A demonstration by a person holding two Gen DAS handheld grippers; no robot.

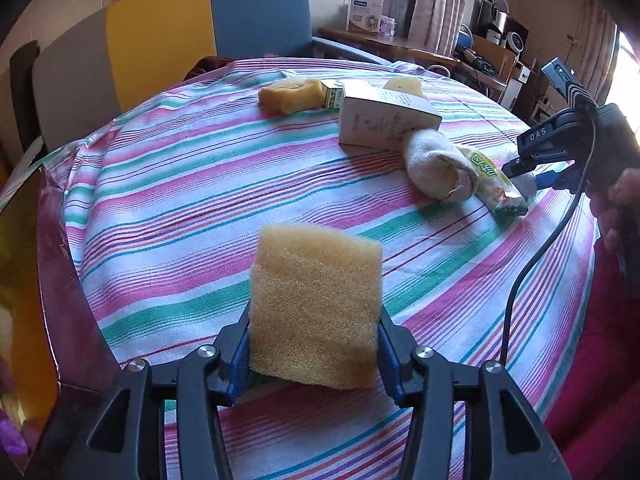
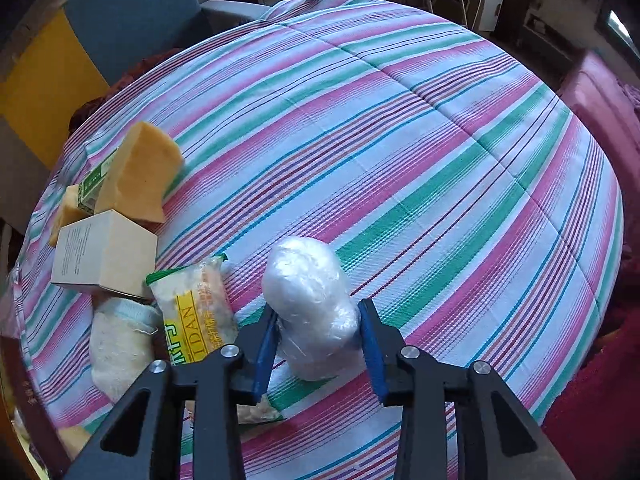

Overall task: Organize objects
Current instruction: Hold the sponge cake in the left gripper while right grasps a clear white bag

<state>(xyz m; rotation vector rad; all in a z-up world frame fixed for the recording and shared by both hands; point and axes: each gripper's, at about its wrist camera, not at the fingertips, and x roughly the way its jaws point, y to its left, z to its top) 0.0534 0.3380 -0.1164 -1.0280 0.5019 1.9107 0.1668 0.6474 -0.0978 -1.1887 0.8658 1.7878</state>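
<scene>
My left gripper [image 1: 314, 320] is shut on a yellow sponge block [image 1: 316, 276], held just above the striped tablecloth [image 1: 180, 184] near its front. In the right wrist view my right gripper [image 2: 318, 310] is shut on a white plastic-wrapped bundle [image 2: 304, 276] that lies on the cloth, with both blue pads pressed against its sides. The left wrist view shows that right gripper [image 1: 520, 166] at the table's right side, a hand [image 1: 620, 200] behind it.
Beside the bundle lie a yellow snack packet [image 2: 196, 312], a rolled white cloth [image 2: 116, 340], a white box [image 2: 104, 252], a small green box [image 2: 94, 184] and another sponge [image 2: 138, 176]. A dark red bag edge [image 1: 60, 260] stands left. A blue chair [image 1: 260, 12] is behind the table.
</scene>
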